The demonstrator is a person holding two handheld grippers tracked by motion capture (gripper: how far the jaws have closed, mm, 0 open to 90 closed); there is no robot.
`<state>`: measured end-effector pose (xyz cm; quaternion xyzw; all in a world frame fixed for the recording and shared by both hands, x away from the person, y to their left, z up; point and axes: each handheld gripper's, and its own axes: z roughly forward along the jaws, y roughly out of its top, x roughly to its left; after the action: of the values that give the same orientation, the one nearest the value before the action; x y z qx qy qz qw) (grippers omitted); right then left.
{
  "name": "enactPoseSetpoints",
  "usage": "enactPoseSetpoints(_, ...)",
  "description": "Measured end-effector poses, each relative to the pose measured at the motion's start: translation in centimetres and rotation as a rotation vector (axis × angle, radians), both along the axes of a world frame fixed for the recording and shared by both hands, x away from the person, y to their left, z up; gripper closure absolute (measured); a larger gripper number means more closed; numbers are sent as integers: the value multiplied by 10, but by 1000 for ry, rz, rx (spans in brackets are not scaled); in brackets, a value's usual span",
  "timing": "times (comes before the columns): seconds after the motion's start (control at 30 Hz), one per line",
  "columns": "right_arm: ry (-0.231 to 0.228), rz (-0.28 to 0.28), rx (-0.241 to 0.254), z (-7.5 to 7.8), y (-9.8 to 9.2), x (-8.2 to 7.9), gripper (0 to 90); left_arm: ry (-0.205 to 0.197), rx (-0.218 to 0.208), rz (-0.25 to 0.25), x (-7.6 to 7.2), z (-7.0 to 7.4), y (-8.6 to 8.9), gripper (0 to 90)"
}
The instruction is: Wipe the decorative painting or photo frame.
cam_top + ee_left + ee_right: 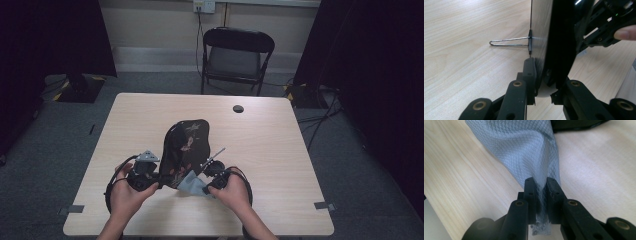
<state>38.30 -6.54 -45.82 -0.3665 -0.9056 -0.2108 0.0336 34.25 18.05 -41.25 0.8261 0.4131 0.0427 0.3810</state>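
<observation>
The panel stands on the worktop, near the person's edge and roughly at mid-width, leaning back on a wire stand that rests on the worktop behind it. The left gripper sits at the panel's lower left corner; the right gripper sits just to the right of the panel's base — the cloth lies between the two, touching the panel's foot. Beyond the far edge stands a chair, well apart.

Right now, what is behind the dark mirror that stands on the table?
Behind the dark mirror, a thin wire stand juts from its back and rests on the table. The reflecting face is hidden from that side.
</observation>
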Motion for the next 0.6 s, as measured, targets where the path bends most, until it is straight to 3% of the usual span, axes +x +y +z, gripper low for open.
enactPoseSetpoints(0.13, 1, -5, 14, -3, -2, -1, 808, 0, 0, 1, 0, 0, 0, 782)
enactPoseSetpoints(0.27, -9, 6, 6, 4, -5, -2, 809, 3, 0, -3, 0, 0, 1, 780)
enactPoseSetpoints(0.6, -90, 14, 52, 59, -20, -7, 809, 4, -1, -3, -1, 0, 1, 778)
